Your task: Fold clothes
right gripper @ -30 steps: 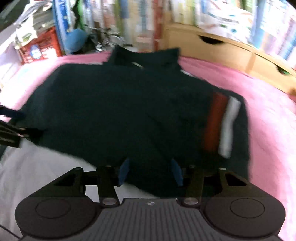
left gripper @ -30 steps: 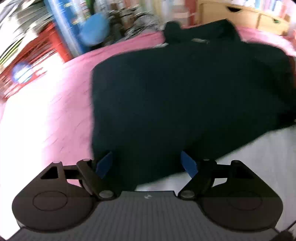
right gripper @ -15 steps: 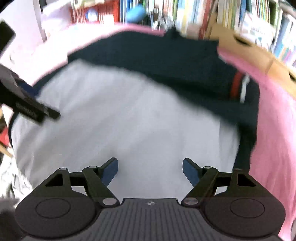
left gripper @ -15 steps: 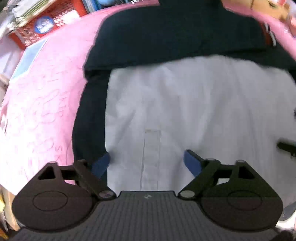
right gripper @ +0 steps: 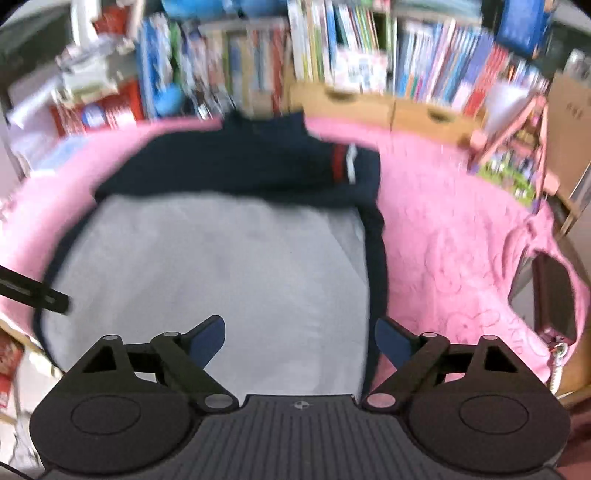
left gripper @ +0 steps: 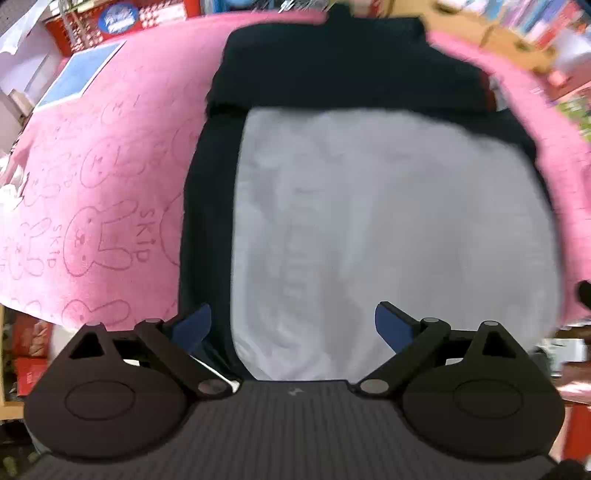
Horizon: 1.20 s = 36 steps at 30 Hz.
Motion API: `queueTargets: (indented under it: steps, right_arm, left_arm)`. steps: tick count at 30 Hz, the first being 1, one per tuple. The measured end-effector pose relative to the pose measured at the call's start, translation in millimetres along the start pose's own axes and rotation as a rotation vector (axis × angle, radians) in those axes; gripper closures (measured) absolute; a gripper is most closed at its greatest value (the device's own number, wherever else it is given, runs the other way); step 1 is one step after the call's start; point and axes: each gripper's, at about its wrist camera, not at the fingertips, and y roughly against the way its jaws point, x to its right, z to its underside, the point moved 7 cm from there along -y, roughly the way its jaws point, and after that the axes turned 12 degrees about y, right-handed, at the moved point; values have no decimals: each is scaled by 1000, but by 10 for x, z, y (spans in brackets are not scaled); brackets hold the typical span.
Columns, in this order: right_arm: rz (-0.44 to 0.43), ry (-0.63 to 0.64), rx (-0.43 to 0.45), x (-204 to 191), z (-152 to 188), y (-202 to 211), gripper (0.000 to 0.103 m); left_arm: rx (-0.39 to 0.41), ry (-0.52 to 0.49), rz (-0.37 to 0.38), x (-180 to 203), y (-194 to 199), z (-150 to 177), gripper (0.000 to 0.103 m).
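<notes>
The shirt [left gripper: 332, 66], dark navy, lies on a pink blanket [left gripper: 110, 155] with its collar at the far edge. Its lower part is turned up over the body, so the pale grey inner face [left gripper: 388, 229] shows across the middle; navy borders run down both sides. In the right wrist view the same shirt [right gripper: 240, 162] carries a red and white band [right gripper: 343, 164] on the sleeve at the far right. The blanket [right gripper: 443, 240] bears rabbit outlines and the word SKIP.

Left tongs [left gripper: 293, 326]: released, jaws spread wide above the near hem, nothing between the pads. Right tongs [right gripper: 299, 338]: jaws opening, nothing gripped; they stand over the shirt's near right edge. A dark bar at the left edge of the right wrist view belongs to the left tongs [right gripper: 33, 291].

Beyond the blanket: bookshelves [right gripper: 369, 55], wooden drawers [right gripper: 388, 105], a red crate [left gripper: 122, 16]. Both views are blurred.
</notes>
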Motion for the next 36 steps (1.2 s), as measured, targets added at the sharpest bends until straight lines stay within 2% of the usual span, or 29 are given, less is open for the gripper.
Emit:
queueTargets:
  steps: [6, 10, 15, 19, 22, 36]
  right_arm:
    - [43, 5, 136, -281, -141, 684, 5]
    - [21, -3, 163, -366, -130, 802, 2]
    - [-21, 53, 133, -464, -125, 748, 2]
    - [-32, 72, 162, -479, -201, 733, 1]
    - [-39, 88, 148, -481, -188, 686, 1]
    - [-75, 62, 63, -424, 22, 498, 1]
  left_arm:
    - [69, -28, 70, 136, 579, 142, 4]
    - [119, -67, 56, 178, 781, 194, 3]
    - [111, -20, 51, 160, 681, 119, 3]
    - [118, -16, 40, 183, 654, 88, 2]
    - [100, -14, 41, 202, 621, 97, 2]
    - [19, -35, -5, 317, 340, 163, 0]
